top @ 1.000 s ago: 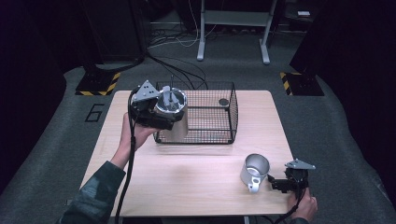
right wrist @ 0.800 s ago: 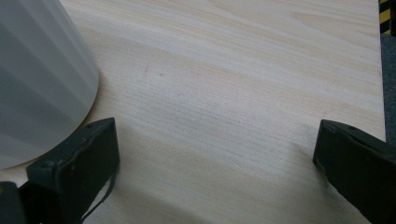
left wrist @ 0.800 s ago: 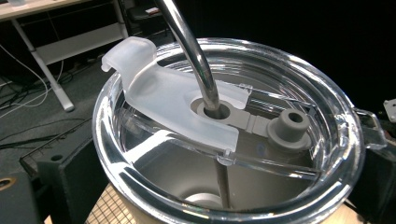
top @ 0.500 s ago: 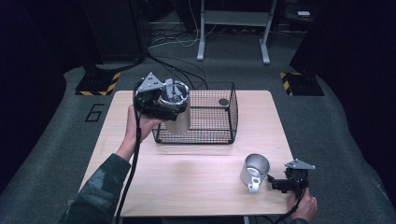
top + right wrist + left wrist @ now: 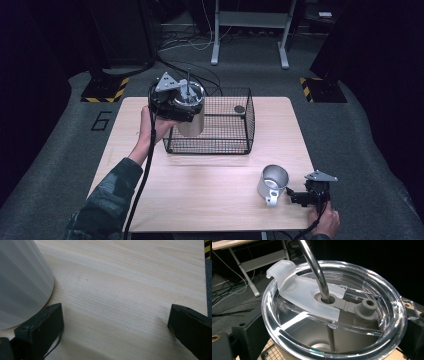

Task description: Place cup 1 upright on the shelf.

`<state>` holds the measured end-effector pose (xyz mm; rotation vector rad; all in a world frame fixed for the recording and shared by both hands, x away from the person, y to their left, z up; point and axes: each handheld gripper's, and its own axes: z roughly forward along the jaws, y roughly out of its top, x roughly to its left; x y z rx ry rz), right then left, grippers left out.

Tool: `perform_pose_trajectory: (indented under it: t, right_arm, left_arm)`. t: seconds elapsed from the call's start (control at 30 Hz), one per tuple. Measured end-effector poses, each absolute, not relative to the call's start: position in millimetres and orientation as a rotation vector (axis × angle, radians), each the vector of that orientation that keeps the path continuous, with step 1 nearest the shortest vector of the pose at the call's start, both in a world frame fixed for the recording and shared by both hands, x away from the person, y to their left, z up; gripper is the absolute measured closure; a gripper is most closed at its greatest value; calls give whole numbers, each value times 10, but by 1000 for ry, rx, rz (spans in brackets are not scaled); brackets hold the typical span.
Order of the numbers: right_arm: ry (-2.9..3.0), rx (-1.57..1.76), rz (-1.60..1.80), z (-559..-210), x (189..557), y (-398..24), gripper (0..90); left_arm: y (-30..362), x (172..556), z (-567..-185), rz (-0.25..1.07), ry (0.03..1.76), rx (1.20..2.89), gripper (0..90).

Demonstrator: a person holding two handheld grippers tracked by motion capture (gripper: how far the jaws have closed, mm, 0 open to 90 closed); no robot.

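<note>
A steel tumbler (image 5: 190, 120) with a clear lid (image 5: 332, 310) and a metal straw (image 5: 314, 267) hangs over the left end of a black wire basket (image 5: 220, 146). My left gripper (image 5: 184, 106) is shut on the tumbler near its rim, and its black jaws flank the lid in the left gripper view. A silver mug (image 5: 272, 182) with a white handle stands at the table's front right. My right gripper (image 5: 296, 196) rests open on the wood just right of that mug (image 5: 20, 282), with bare table between its jaws.
A small dark round object (image 5: 239, 108) lies at the basket's back right. The wooden table (image 5: 200, 195) is bare in front of the basket. Dark floor, a stand's legs (image 5: 250, 35) and cables lie beyond the far edge.
My left gripper has lifted the tumbler higher and slightly right, over the basket's left end. The right gripper and the mug have stayed put.
</note>
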<state>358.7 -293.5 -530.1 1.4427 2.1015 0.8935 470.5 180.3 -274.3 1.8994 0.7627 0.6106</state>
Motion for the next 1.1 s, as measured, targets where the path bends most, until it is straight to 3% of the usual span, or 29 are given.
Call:
perform_pose_trajectory:
  t: [1.1]
  right_arm:
    - [2110,1423,896,-5303,3589,-2937,0]
  left_arm:
    - [1722,5198,-2988,645,885,1872,38]
